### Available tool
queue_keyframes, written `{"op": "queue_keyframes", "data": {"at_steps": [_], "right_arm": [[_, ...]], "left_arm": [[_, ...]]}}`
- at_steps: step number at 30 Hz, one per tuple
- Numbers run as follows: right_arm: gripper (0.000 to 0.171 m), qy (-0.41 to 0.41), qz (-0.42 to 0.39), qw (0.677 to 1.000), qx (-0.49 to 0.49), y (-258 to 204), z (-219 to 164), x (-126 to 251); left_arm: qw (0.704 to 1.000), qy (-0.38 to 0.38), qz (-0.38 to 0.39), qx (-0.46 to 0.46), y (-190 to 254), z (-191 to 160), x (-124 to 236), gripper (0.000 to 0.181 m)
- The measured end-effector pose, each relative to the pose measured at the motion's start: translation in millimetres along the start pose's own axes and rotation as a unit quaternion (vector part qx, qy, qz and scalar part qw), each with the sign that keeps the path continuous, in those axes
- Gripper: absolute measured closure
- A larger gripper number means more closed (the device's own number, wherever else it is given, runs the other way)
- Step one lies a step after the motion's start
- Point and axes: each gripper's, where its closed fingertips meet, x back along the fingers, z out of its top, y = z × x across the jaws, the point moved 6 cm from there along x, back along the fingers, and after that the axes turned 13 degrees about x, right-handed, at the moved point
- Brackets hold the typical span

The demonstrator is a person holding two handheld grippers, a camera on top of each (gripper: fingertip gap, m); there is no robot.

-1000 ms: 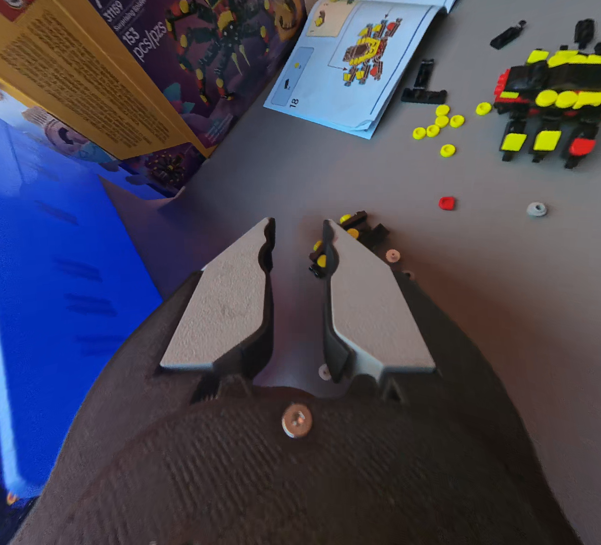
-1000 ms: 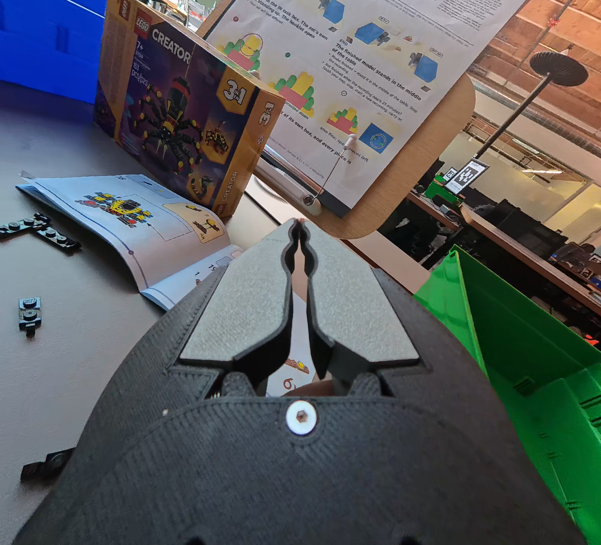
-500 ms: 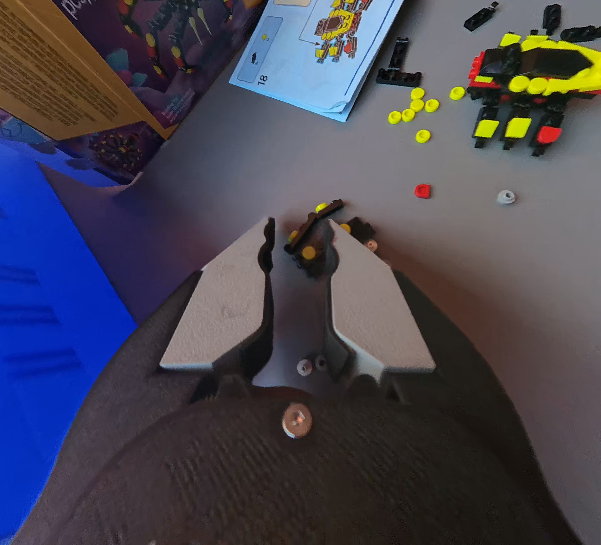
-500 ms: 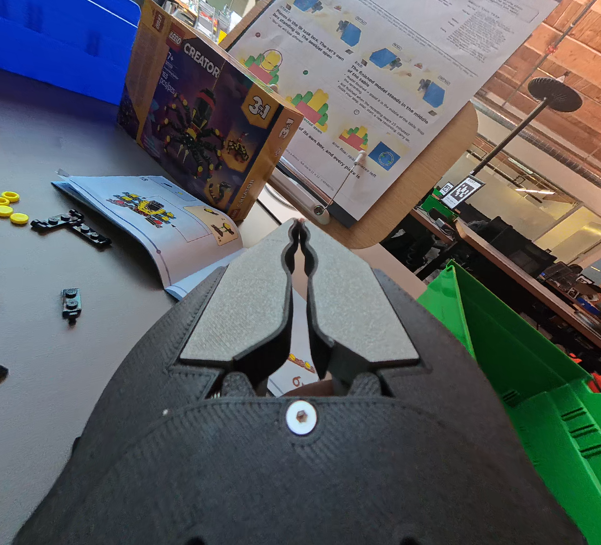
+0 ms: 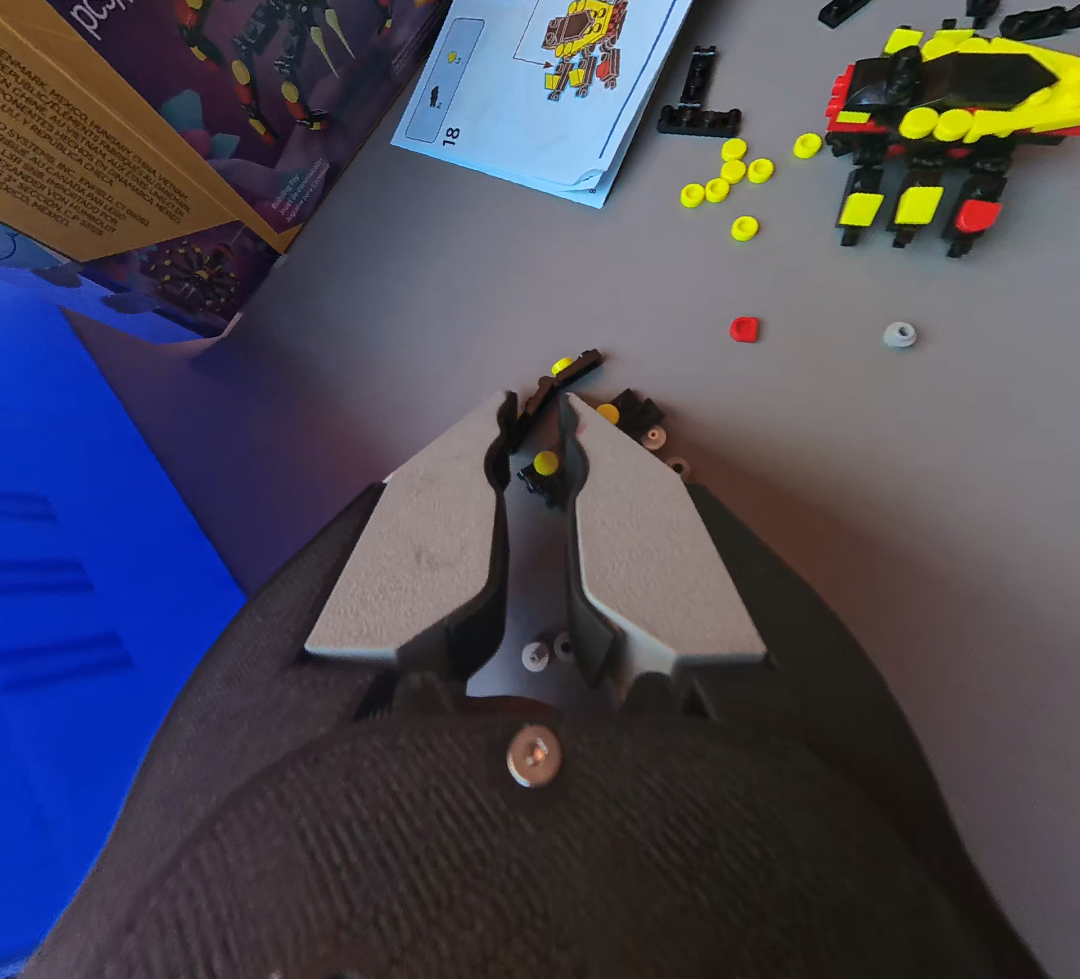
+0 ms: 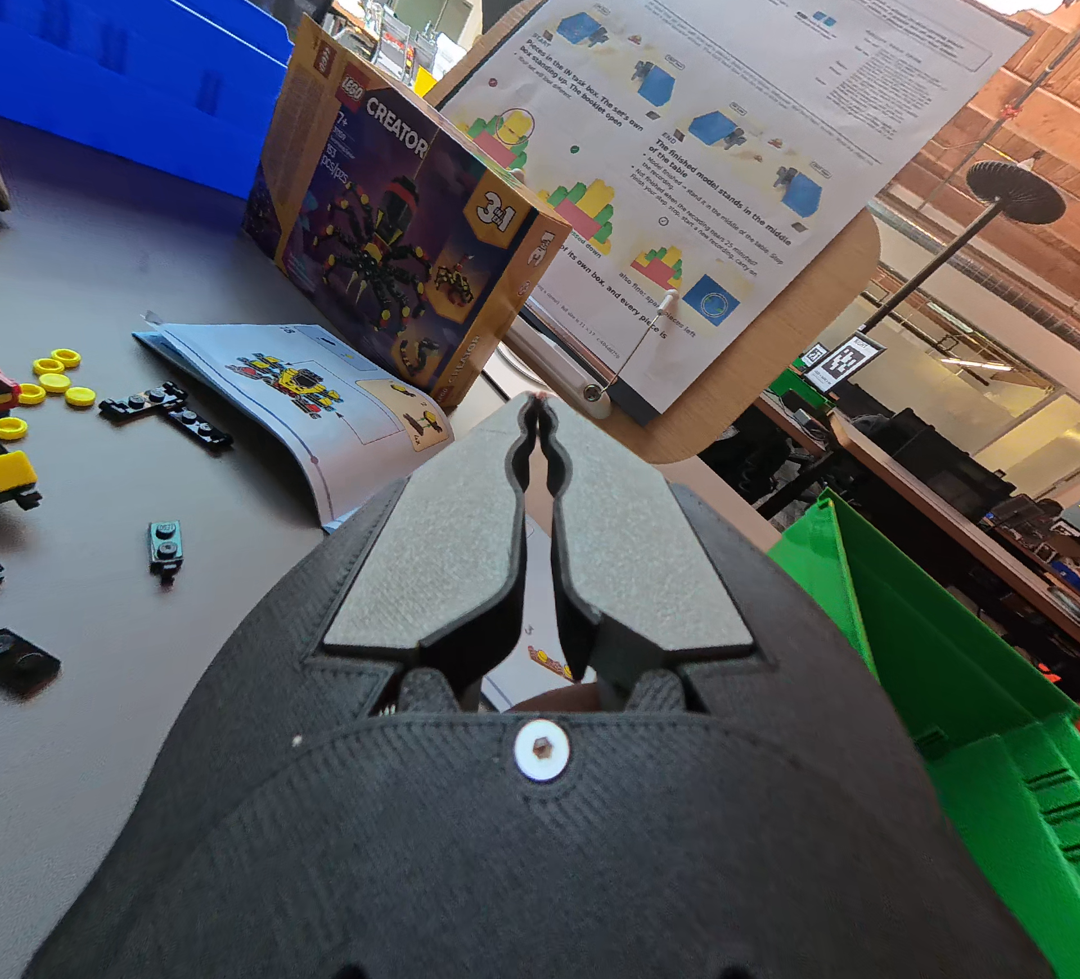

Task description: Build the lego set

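Note:
My left gripper (image 5: 536,403) has its jaws narrowed onto a black leg piece with yellow studs (image 5: 555,384) that lies slanted between the fingertips on the grey table (image 5: 760,483). More black and yellow bits (image 5: 628,410) lie just right of the tips. The partly built black, yellow and red model (image 5: 958,92) stands at the far right; its edge shows in the right wrist view (image 6: 11,472). My right gripper (image 6: 536,403) is shut with nothing visible in it, raised over the open booklet (image 6: 304,396).
Yellow round tiles (image 5: 730,174), black plates (image 5: 698,115), a red piece (image 5: 744,330) and a grey round piece (image 5: 900,334) lie loose. The set box (image 5: 204,45) and blue bin (image 5: 70,542) stand left. A green bin (image 6: 935,659) and an instruction board (image 6: 730,133) are on the right. Spacing between my two grippers at the tips: around 25 cm.
My left gripper moved forward to the black leg piece and its jaws narrowed around it. My right gripper stayed shut and turned left, bringing more table parts into view.

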Motion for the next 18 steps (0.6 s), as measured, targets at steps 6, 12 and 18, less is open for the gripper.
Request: {"op": "queue_keyframes", "data": {"at_steps": [6, 12, 18], "right_arm": [[0.171, 0.008, 0.020, 1.000, -0.001, -8, 5, -3], [0.171, 0.011, 0.035, 0.999, 0.008, -15, 9, -4], [0.171, 0.011, 0.032, 0.999, 0.008, -14, 9, -4]], "left_arm": [[1.000, 0.000, 0.000, 0.000, 1, 0, 0, 0.172], [1.000, 0.000, 0.015, -0.015, 4, 0, -2, 0.177], [0.999, 0.003, 0.038, -0.036, 7, 1, -3, 0.177]]}}
